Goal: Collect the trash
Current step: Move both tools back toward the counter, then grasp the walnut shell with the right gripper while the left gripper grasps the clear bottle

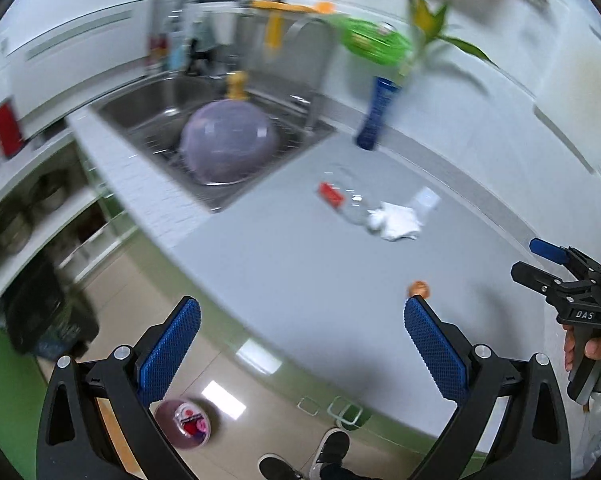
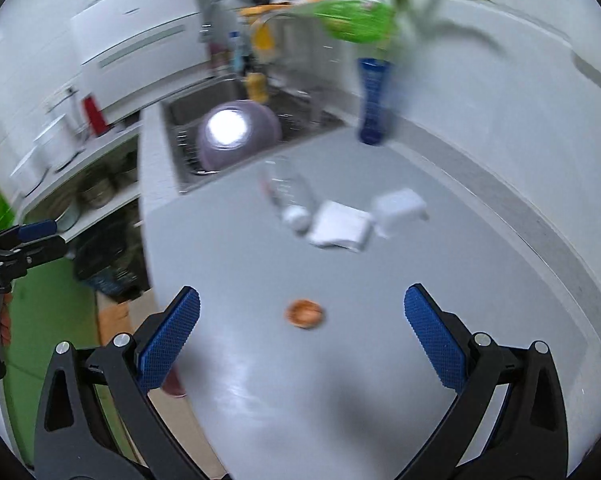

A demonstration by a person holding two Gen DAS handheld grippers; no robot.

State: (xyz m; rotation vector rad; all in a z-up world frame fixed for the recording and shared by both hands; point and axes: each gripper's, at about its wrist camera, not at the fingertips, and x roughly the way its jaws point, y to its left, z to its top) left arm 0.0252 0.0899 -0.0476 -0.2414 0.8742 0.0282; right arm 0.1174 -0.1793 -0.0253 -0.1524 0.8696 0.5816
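Your right gripper hangs over the grey counter, fingers spread wide, nothing between them. A small orange-brown scrap lies on the counter directly between the fingertips. Farther ahead, well apart from the gripper: a clear plastic bottle on its side, a crumpled white tissue just right of its cap end, and a white box-shaped piece right of that. Beyond them stands a blue vase with a green plant, against the wall. Ahead and left sits the sink holding a purple bowl. Your left gripper is also spread wide and empty, over the counter's front edge, with floor below its left finger. From it, the orange scrap shows just past the right fingertip; bottle and tissue lie ahead, slightly right. A round pink-lidded container sits on the floor below. Both views are motion-blurred.
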